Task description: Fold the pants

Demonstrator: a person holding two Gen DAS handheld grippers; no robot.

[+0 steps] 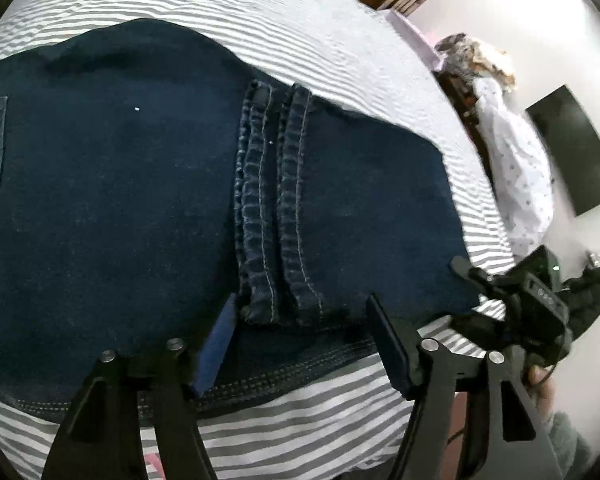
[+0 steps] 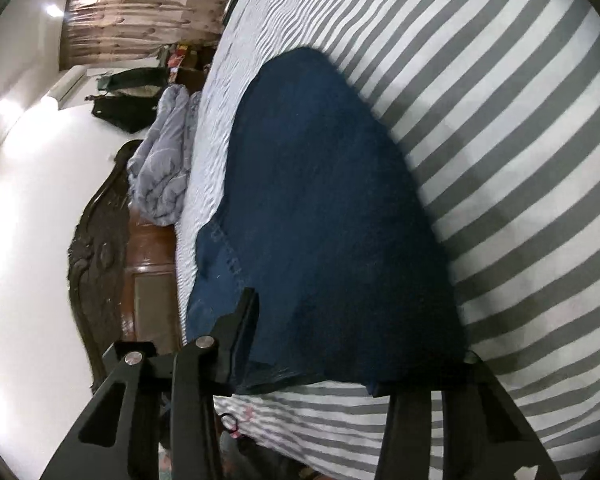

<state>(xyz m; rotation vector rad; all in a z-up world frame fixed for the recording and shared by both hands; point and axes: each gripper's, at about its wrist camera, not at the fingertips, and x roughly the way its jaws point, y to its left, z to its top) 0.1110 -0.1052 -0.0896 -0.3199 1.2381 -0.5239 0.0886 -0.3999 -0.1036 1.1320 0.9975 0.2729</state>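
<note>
The pants [image 1: 140, 184], dark blue denim, lie flat on the striped bed [image 1: 300, 420], and they're already doubled over: the two leg hems [image 1: 276, 200] sit side by side across the top layer, a back pocket edge showing at the far left, the stitched band running along the near edge. So the first fold looks done, and I'd judge at least one more fold is left to bring this down to a compact bundle. The left gripper [image 1: 300, 340] angles steeply down over the near edge, jaws standing fairly wide, straddling the near ends of the hems with nothing pinched; the blue-padded finger [image 1: 216, 348] rests just left of the hems, the other just right of them. Over at the right end of the pants comes the right gripper [image 2: 348, 344], tilted down more gently and rolled on its side, the bed's headboard [image 2: 100, 248] at the left of its view. Its jaws bracket the near corner of the denim at a middling gap, but whether the pads actually press the cloth I can't tell.
</note>
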